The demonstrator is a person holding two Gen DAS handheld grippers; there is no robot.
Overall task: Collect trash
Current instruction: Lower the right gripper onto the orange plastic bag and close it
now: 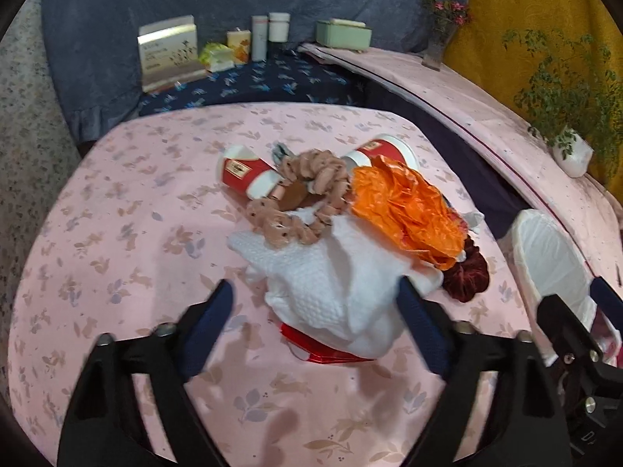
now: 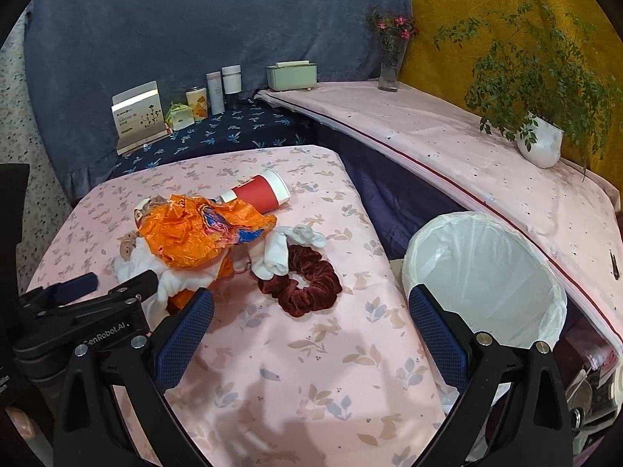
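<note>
Left wrist view: your left gripper (image 1: 315, 295) jaws stand released, straddling the crumpled white tissue (image 1: 331, 272); it's soft, light, compressible, so pinch its bunched middle.

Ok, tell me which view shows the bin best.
Right wrist view: the lined white bin shows its whole rim and empty interior. The left wrist view catches it only at the edge, partly behind the other claw.

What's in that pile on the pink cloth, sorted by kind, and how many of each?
Red paper cups: 2
Hair scrunchies: 2, tan and maroon
Orange wrapper: 1
White tissue wad: 1
Red packet underneath: 1
Total: 7
</note>
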